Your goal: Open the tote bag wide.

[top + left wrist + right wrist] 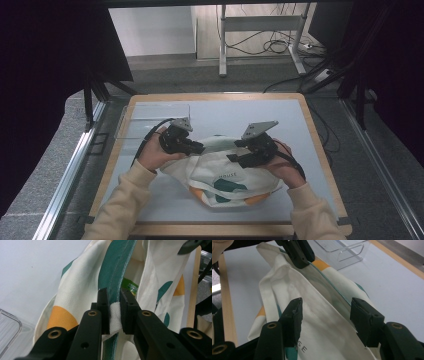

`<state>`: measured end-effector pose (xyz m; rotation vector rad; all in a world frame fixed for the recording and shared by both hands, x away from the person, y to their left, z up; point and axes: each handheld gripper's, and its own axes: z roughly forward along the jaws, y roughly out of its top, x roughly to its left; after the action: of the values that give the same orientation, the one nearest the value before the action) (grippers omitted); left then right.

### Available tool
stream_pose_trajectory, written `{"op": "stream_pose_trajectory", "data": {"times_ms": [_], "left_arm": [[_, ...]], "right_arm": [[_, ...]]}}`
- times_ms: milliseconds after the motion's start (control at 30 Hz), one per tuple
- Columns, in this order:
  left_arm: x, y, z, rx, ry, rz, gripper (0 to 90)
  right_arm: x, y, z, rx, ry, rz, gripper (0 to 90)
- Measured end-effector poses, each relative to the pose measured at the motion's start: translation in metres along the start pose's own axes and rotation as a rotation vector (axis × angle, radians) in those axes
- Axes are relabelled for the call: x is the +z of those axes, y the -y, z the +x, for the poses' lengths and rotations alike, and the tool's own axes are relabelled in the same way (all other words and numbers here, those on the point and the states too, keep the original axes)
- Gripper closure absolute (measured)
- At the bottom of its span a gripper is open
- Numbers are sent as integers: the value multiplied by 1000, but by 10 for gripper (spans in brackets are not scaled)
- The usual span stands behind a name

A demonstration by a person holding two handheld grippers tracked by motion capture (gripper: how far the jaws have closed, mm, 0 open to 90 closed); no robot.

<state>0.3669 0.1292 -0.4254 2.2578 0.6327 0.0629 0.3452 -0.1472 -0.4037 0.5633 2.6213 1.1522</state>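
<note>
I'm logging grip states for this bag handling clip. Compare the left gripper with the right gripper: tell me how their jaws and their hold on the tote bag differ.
The left gripper has its jaws shut on the tote bag, pinching the green-trimmed rim; the right gripper has its jaws spread wide, with cloth lying between them ungripped. In the high view the left gripper sits at the bag's left edge, the right gripper over its right part. Both are black, two-jawed and hand-held.
</note>
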Motion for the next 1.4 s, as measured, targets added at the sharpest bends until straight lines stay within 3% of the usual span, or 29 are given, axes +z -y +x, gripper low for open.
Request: {"op": "stream_pose_trajectory", "data": {"times_ms": [267, 433, 767, 967, 1400], "left_arm": [[0, 0, -1, 6, 0, 0, 802], [1, 0, -2, 3, -3, -2, 802], [1, 1, -1, 4, -10, -4, 802], [1, 1, 0, -1, -12, -5, 801], [0, -1, 2, -9, -67, -25, 808]], "right_arm": [[12, -9, 5, -35, -17, 13, 455], [24, -8, 5, -59, -32, 55, 475], [28, -2, 6, -74, -119, 125, 655], [28, 3, 7, -83, -129, 171, 810], [24, 13, 12, -51, -147, 144, 867]]}}
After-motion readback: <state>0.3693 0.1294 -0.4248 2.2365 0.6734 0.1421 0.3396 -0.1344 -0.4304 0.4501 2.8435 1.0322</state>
